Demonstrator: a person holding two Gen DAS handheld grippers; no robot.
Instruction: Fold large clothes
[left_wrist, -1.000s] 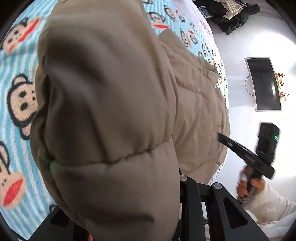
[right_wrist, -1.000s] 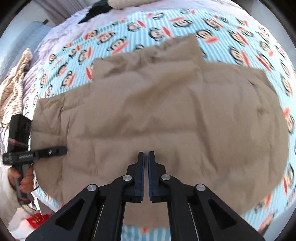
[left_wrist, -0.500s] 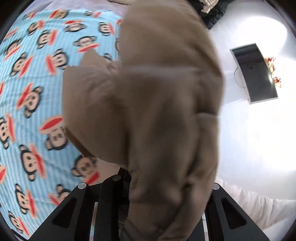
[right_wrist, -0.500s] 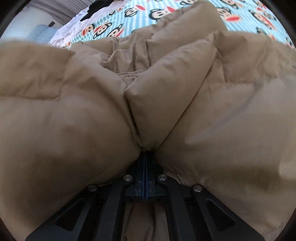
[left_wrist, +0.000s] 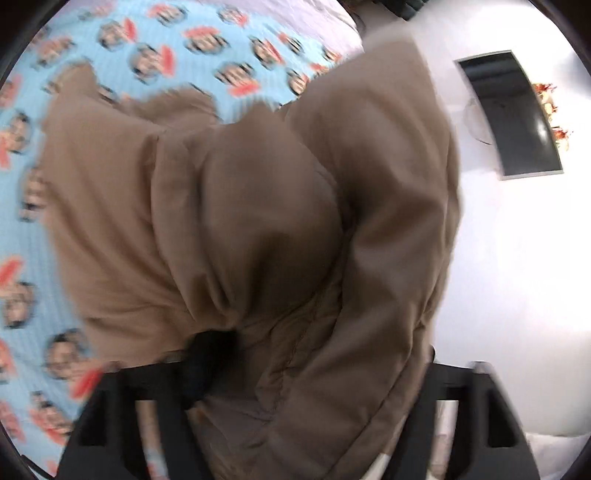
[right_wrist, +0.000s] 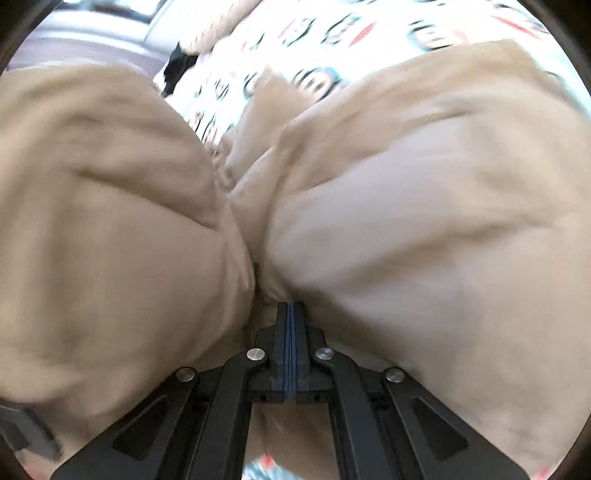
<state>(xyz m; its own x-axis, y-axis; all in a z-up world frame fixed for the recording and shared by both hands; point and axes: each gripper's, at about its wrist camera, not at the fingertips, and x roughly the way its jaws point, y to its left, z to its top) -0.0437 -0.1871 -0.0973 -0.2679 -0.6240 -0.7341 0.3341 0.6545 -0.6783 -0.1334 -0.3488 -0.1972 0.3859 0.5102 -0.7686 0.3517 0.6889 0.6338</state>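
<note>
The right gripper (right_wrist: 291, 314) is clamped on a pinch of the tan puffer jacket (right_wrist: 406, 221), which bulges either side. The left gripper (left_wrist: 306, 369) has just been opening, jaws wide, the jacket's fold (left_wrist: 258, 221) draped between them. Its long axis cannot be made out. Beyond lies the monkey-print bedsheet (left_wrist: 155, 48), blurred.

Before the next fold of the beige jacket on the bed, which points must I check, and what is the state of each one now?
1. Right gripper grips jacket: ok, jaws shut on pinched fabric.
2. Left gripper released: cannot tell; jaws have just been opening, fabric drapes between its fingers.
3. Jacket lying flat: not ok, bunched and lifted.
4. Jacket over the monkey-print sheet: ok.
5. Sharp view: not ok, both views blurred.
</note>
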